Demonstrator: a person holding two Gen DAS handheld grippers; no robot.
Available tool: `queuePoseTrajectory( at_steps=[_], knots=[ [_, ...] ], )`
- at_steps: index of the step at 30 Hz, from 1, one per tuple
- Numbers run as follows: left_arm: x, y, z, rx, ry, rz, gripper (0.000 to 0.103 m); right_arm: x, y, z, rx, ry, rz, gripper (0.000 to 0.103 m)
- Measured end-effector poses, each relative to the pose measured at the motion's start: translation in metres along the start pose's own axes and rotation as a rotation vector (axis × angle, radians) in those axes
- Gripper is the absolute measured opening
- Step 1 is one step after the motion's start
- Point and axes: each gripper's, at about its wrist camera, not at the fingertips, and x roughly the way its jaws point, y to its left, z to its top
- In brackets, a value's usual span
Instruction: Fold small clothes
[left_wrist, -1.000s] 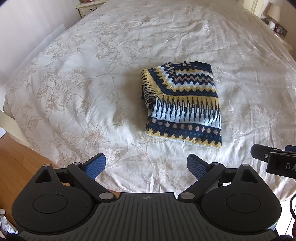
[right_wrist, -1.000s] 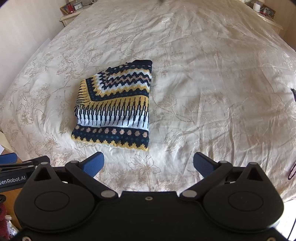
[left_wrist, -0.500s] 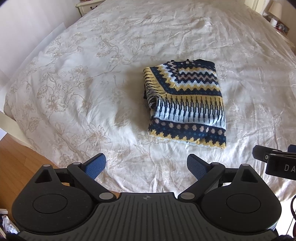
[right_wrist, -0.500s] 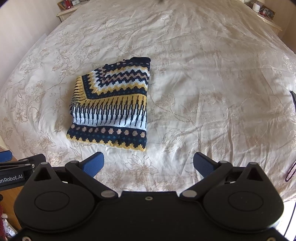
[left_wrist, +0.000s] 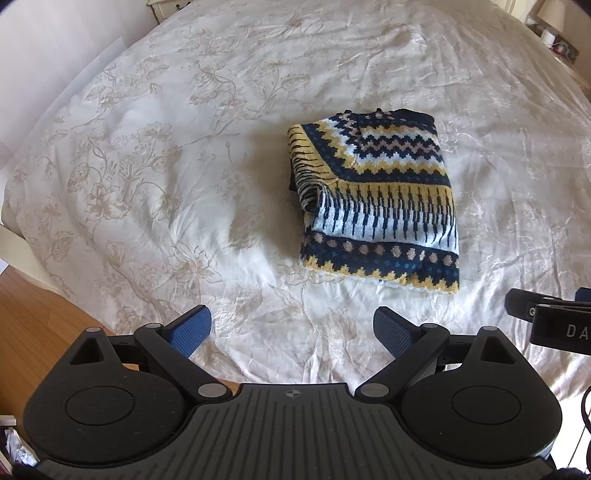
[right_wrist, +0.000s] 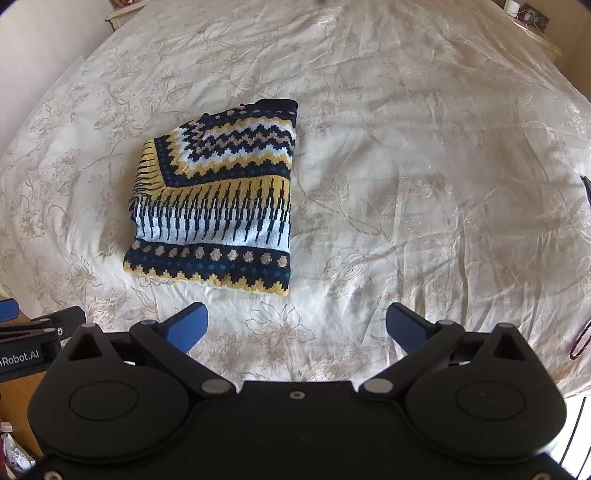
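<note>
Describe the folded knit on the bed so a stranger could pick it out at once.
Start with the large bed, covered by a cream bedspread with a faint floral print. The folded knit sweater lies on it near the foot end, ahead of both open hand-held grippers. It is the only garment there, a squarish bundle in navy, yellow and white zigzag and striped bands, bold against the pale cover.

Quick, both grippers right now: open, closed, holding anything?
Left gripper: open, empty, short of the folded sweater.
Right gripper: open, empty, also clear of it.
</note>
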Motion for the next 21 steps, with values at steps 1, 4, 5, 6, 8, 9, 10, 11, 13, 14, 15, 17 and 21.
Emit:
queuePoseTrajectory(
  at_steps=[1,4,5,6,8,9,10,11,13,14,15,17,21],
  knots=[
    [0.001,0.001,0.001,0.000,0.000,-0.001,0.096,0.001,0.001,0.001,0.000,0.001,-0.001,0.102],
    [0.003,0.004,0.006,0.001,0.003,-0.003,0.096,0.004,0.003,0.005,-0.001,0.005,-0.001,0.102],
    [0.004,0.004,0.008,0.003,0.003,-0.004,0.096,0.005,0.003,0.007,0.000,0.007,-0.002,0.102],
    [0.005,0.005,0.010,0.006,0.004,-0.004,0.096,0.006,0.004,0.008,0.001,0.010,-0.002,0.102],
    [0.007,0.005,0.014,0.011,0.004,-0.004,0.096,0.009,0.006,0.012,0.004,0.017,-0.002,0.102],
    [0.009,0.006,0.016,0.013,0.006,-0.006,0.096,0.011,0.007,0.013,0.004,0.020,-0.002,0.102],
    [0.011,0.006,0.019,0.014,0.009,-0.006,0.096,0.013,0.008,0.015,0.003,0.024,-0.003,0.102],
    [0.012,0.007,0.021,0.015,0.011,-0.008,0.096,0.015,0.009,0.017,0.003,0.027,-0.003,0.102],
    [0.016,0.007,0.025,0.021,0.018,-0.010,0.096,0.018,0.011,0.021,0.004,0.033,-0.004,0.102],
    [0.017,0.007,0.027,0.023,0.021,-0.010,0.096,0.020,0.011,0.024,0.005,0.036,-0.004,0.102],
    [0.019,0.007,0.030,0.026,0.023,-0.010,0.096,0.022,0.012,0.026,0.006,0.039,-0.004,0.102],
    [0.023,0.008,0.035,0.029,0.029,-0.009,0.096,0.025,0.014,0.030,0.007,0.046,-0.004,0.102],
    [0.031,0.011,0.046,0.037,0.039,-0.011,0.094,0.032,0.018,0.039,0.011,0.060,-0.007,0.102]
  ],
)
